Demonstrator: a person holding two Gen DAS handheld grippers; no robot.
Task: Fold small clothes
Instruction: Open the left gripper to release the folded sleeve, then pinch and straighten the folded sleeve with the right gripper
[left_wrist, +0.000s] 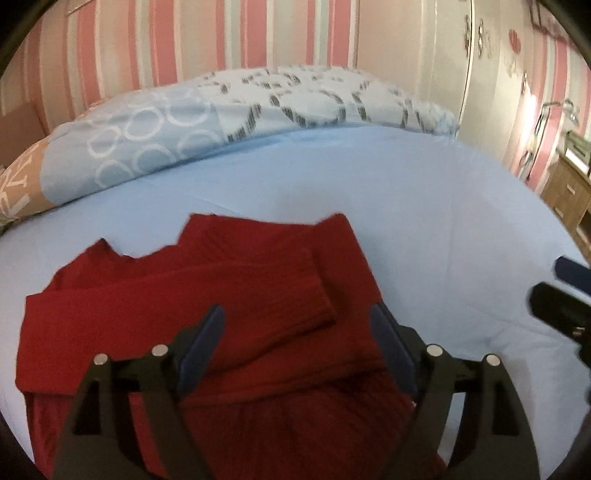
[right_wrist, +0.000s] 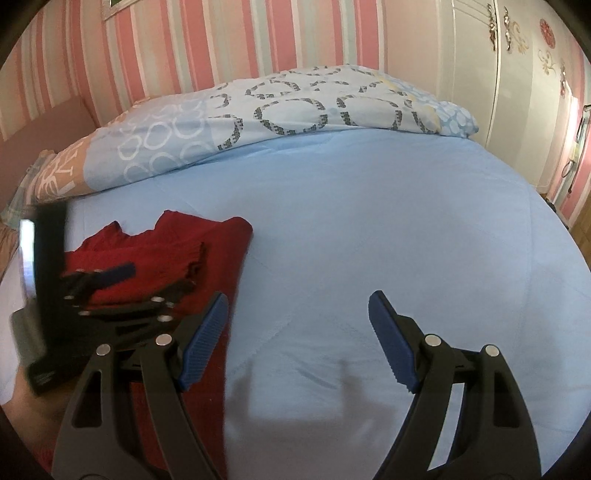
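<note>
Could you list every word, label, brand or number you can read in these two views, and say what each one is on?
There is no text that can be read in either view.
Left gripper: a small pale mark low on its black body, too blurred to read.
Duvet: ring patterns and pale letter-like shapes at its left end, no clear words.
Red sweater: no label visible.

Blue sheet (right_wrist: 369, 221) right of red garment (left_wrist: 207, 295) open; duvet (right_wrist: 280, 110) probably bounds far side.

One red garment (left_wrist: 207, 295) on one blue bed sheet (left_wrist: 369, 192), one patterned duvet (left_wrist: 258, 107) (bunched along the far side), and two grippers: left (left_wrist: 299, 332), right (right_wrist: 299, 332).
</note>
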